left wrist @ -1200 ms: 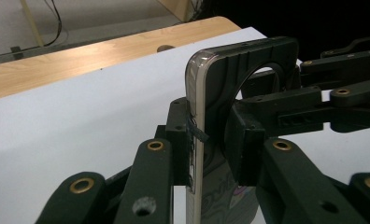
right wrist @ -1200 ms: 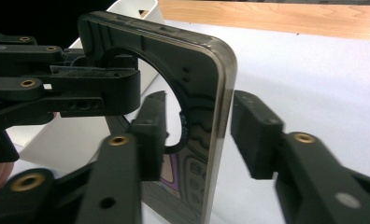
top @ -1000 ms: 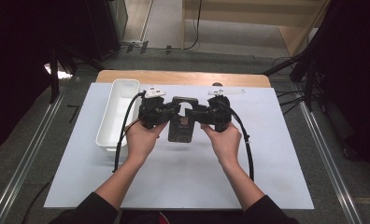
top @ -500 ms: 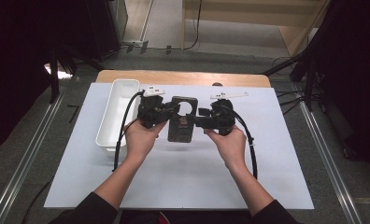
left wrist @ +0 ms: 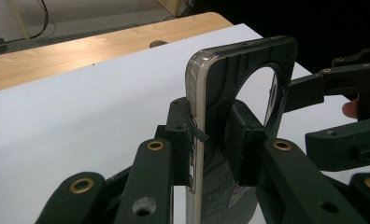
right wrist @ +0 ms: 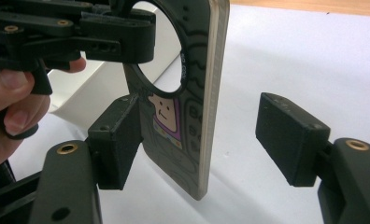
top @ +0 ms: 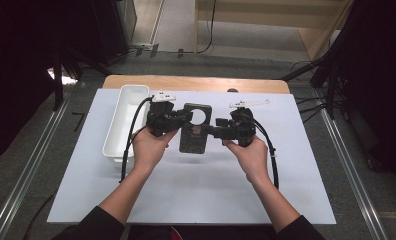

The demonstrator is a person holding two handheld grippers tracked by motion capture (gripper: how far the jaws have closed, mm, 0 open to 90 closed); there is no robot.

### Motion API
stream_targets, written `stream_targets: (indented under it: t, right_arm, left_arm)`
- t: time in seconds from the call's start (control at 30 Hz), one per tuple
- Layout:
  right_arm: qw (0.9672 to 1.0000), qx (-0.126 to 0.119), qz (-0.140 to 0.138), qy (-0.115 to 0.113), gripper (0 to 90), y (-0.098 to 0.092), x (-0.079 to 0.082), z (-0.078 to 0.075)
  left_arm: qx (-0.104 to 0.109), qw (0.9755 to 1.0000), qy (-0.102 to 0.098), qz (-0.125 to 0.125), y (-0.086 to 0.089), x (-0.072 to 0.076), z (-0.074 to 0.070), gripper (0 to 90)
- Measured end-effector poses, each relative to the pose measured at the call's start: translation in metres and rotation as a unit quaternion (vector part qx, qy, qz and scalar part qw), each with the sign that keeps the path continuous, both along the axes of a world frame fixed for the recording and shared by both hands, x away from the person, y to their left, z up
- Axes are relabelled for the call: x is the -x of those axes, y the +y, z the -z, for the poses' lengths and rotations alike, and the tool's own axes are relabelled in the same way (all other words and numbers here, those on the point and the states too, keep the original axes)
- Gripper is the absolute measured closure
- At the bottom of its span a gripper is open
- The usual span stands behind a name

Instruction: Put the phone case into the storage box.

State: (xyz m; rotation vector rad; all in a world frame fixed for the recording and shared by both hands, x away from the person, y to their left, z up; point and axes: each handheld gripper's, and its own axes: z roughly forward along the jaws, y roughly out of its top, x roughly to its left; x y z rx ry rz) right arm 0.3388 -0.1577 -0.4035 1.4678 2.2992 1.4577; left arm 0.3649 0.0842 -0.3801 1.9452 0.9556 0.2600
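Black phone case [top: 194,129] stands on edge above the white mat [top: 196,195], clamped by the left gripper [left wrist: 211,144]; the right gripper [right wrist: 199,140] (jaws just opening) brackets it, one pad apart.

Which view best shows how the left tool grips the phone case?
The left gripper view: the left tool is clamped on the phone case edge. High view shows the case small; right gripper view shows its printed face.

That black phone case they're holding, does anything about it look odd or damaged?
Slightly odd: in the left gripper view, a thin dark sliver sticks out from the phone case edge where the left gripper clamps it. What it is, I can't tell. Nothing else stands out.
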Motion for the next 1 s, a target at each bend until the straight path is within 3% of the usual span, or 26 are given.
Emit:
stream_targets:
  t: [0.3,0.8,1.0]
  right_arm:
    - [0.9998,-0.008,-0.018,-0.001,29.1,-0.008,0.005,0.000]
    - [0.9985,0.019,-0.049,-0.016,25.9,-0.014,0.015,0.014]
    - [0.9979,0.013,-0.063,-0.012,24.4,-0.021,0.019,0.020]
  left_arm:
    - [0.001,0.9999,0.011,0.006,0.003,0.000,0.000,73.0]
    - [0.002,0.9995,0.025,0.017,0.008,-0.001,-0.002,72.9]
    - [0.006,0.9994,0.028,0.018,0.014,-0.002,-0.004,72.9]
